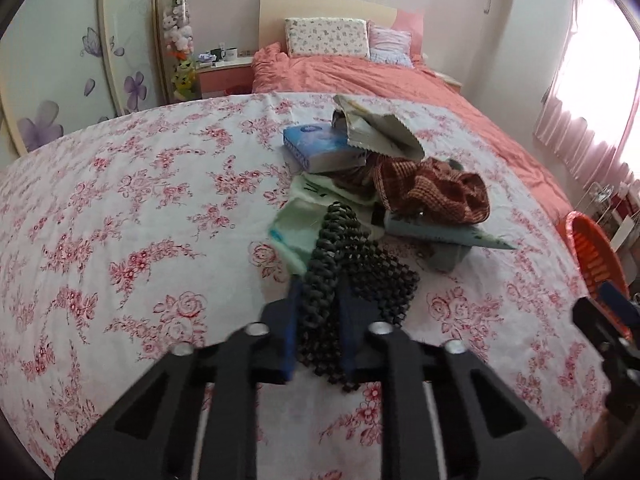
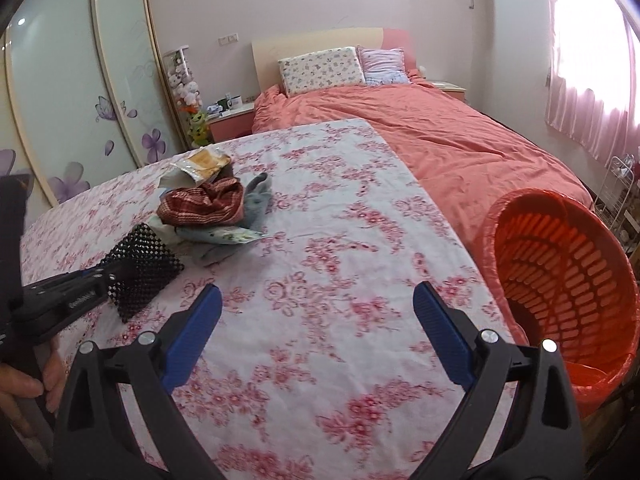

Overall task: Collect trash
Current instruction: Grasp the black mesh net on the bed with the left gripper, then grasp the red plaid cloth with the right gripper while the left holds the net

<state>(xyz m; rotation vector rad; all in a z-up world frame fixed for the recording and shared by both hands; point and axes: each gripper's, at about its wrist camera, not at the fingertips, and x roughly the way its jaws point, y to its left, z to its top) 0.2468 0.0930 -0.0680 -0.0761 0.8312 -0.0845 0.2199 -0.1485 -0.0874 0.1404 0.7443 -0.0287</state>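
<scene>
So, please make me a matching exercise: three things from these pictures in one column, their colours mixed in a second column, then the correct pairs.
Things:
1. mesh piece
2. basket
3. box

Colours:
A. orange
B. blue
C. black

Pairs: 1-C, 2-A, 3-B.

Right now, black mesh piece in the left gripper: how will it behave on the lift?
Probably floppy: the black mesh piece already folds and bunches where the left gripper pinches it. Likely light, being open netting. It may drape and swing, and its free corner could snag the pile of trash.
</scene>
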